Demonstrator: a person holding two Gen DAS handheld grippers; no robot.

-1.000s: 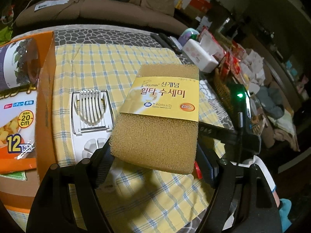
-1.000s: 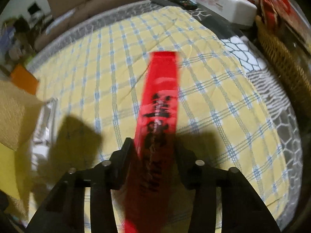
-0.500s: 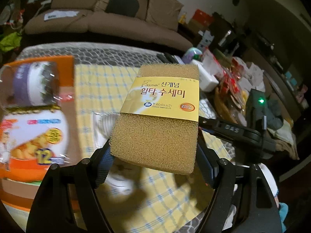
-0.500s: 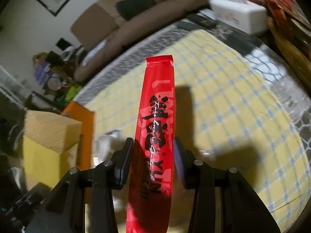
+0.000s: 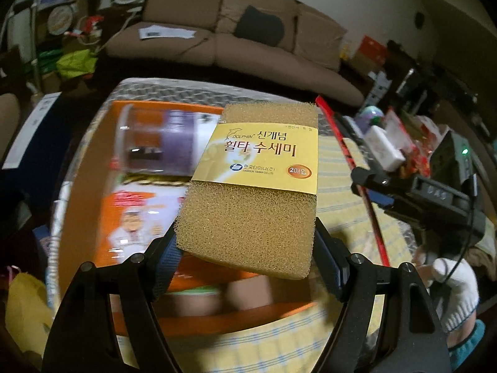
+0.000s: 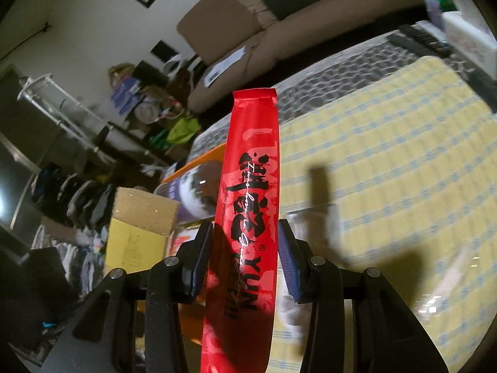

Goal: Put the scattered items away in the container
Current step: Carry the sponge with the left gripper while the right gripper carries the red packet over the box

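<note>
Left wrist view: left tool [image 5: 245, 245] clamping the sponge [image 5: 254, 186] now hangs over the orange box [image 5: 198, 317], lower left; right tool [image 6: 245, 248] pinches the red packet [image 6: 248, 211], so drop-off's close.

A table [image 6: 335, 71] bears a yellow checked cloth [image 6: 403, 143]; an orange cardboard box [image 5: 102, 168] sits on it.

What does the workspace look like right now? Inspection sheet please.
Surface: table under a yellow checked cloth.
Job's things: sponge pack and red sachet, both held in the air; orange box already holds a purple-labelled jar and a food packet.
Clutter: white tissue box and remote at the far edge.
Grippers: left gripper clamped on the sponge pack; right gripper clamped on the red sachet, white-gloved hand behind it.
Cables: thin black lead on the right gripper.
Surroundings: brown sofa, cluttered floor.
</note>
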